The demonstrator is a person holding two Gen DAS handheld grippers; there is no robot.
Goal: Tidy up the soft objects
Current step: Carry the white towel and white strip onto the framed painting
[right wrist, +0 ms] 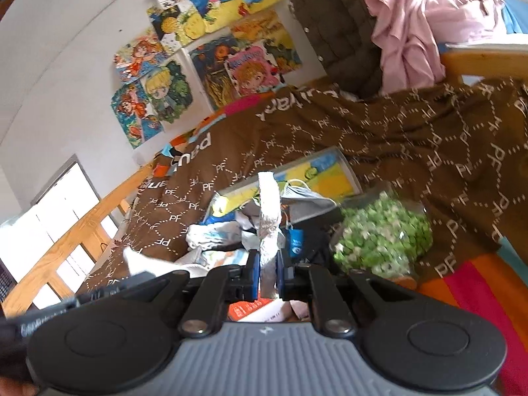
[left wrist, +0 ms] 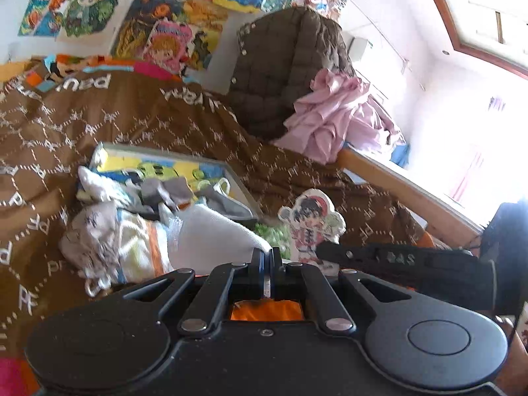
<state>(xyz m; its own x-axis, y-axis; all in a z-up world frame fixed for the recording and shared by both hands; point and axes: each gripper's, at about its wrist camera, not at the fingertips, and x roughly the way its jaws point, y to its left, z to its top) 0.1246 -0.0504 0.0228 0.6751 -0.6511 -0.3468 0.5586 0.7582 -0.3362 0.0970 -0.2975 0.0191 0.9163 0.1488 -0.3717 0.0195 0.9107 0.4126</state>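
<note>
My left gripper (left wrist: 268, 257) is shut on the cuff of a white sock (left wrist: 211, 234) with orange, green and blue stripes, which trails left over the brown quilt (left wrist: 138, 115). My right gripper (right wrist: 267, 264) is shut on a white-grey sock (right wrist: 269, 211) that stands up between the blue pads (right wrist: 252, 272). A pile of socks and a face mask (right wrist: 297, 194) lies by a flat yellow-blue cartoon box (left wrist: 158, 165), also seen in the right wrist view (right wrist: 316, 175).
A bag of green pieces (right wrist: 382, 234) lies right of the pile. A cartoon cut-out figure (left wrist: 312, 221) stands near the left gripper. A brown jacket (left wrist: 283, 62) and pink cloth (left wrist: 333, 115) hang on the wooden bed rail (left wrist: 406, 184). Posters (left wrist: 165, 29) cover the wall.
</note>
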